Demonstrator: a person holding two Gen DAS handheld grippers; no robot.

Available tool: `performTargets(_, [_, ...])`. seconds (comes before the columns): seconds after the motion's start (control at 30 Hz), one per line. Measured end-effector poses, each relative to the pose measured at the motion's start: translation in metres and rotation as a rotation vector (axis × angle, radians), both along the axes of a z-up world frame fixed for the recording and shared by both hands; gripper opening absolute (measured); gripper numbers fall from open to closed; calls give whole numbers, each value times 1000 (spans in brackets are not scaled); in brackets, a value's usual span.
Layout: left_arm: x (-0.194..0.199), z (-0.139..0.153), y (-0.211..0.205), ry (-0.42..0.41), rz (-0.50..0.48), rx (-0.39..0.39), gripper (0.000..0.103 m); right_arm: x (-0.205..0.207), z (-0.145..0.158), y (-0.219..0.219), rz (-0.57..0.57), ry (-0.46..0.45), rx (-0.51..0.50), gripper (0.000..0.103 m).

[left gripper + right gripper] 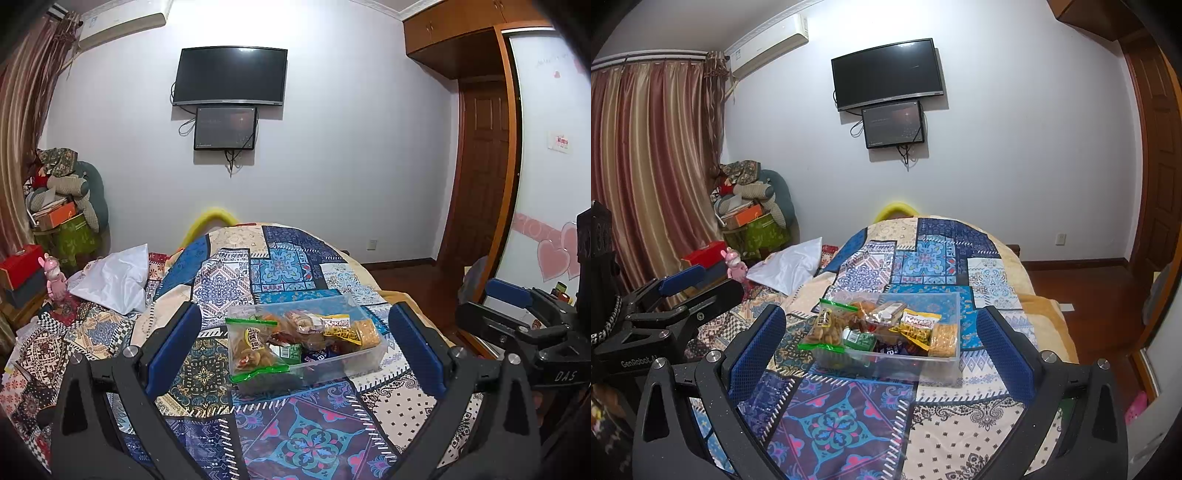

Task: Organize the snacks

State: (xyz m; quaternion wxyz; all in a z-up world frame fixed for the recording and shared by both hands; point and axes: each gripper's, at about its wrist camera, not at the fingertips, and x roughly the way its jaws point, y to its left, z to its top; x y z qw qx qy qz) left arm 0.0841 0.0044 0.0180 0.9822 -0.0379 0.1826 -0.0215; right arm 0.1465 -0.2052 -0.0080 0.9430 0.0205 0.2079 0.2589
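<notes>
On the patchwork quilt (pixel 849 417) of the bed sits a clear plastic bin (pixel 945 365), already holding the snacks: a green-edged zip bag of brown pieces (pixel 827 325) at its left end, hanging partly over the rim, a yellow snack packet (pixel 918 326) and a pack of crackers (pixel 943 339) to the right, and a small green carton (pixel 858 339) lower down. The left hand-held gripper (pixel 295 350) and the right hand-held gripper (pixel 881 349) both hover short of the bin, each spread wide and holding nothing.

The snacks look gathered but untidy, so the step in hand is probably straightening them. The zip bag is the likely first target, since it overhangs the rim. A good approach would come down over its top green seal, pinch the stiff edge rather than the soft middle, and lift only enough to clear the wall. The other hand-held gripper could steady the bin, which may slide on the soft quilt.
</notes>
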Motion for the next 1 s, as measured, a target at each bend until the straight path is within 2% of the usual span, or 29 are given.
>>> performTargets(1.0, [2, -3, 0, 8, -19, -15, 103, 4, -2, -2, -3, 9, -6, 103])
